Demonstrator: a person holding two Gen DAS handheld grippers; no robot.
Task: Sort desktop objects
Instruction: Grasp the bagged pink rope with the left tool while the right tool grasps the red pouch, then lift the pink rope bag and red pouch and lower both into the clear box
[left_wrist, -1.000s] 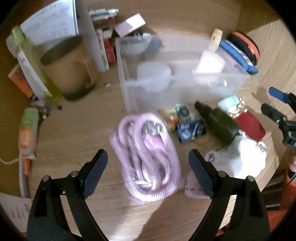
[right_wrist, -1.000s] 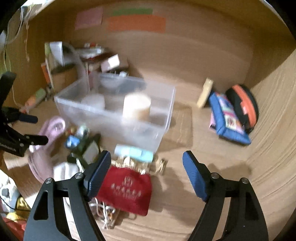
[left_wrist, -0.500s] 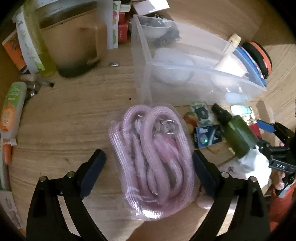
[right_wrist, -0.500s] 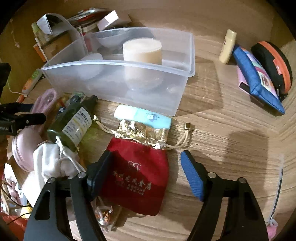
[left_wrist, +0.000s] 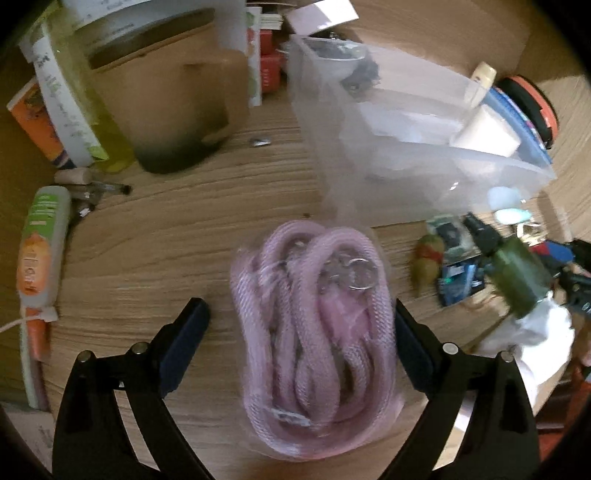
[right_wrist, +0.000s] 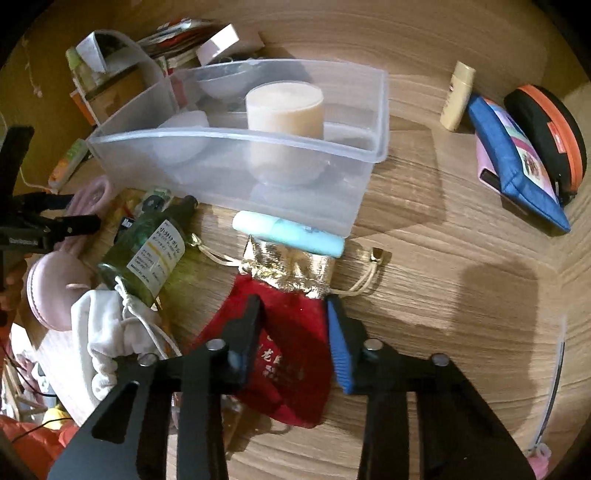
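A bagged pink rope (left_wrist: 314, 325) lies on the wooden desk between the jaws of my left gripper (left_wrist: 301, 332), which is open around it. My right gripper (right_wrist: 293, 332) has closed on a red drawstring pouch with a gold top (right_wrist: 291, 354). A clear plastic bin (right_wrist: 258, 173) behind it holds a cream cylinder (right_wrist: 284, 110) and a bowl. A mint tube (right_wrist: 288, 232), a green bottle (right_wrist: 147, 247) and a white cloth bag (right_wrist: 110, 332) lie beside the pouch. The bin also shows in the left wrist view (left_wrist: 406, 147).
A tan jug (left_wrist: 166, 110), boxes and a green-orange tube (left_wrist: 38, 251) crowd the left. A blue pouch (right_wrist: 517, 166), an orange-rimmed case (right_wrist: 550, 136) and a cream tube (right_wrist: 458, 96) lie at the right. Small packets (left_wrist: 450, 266) sit by the bin.
My left gripper moved down around the pink rope. My right gripper dropped onto the red pouch and its jaws closed on it.
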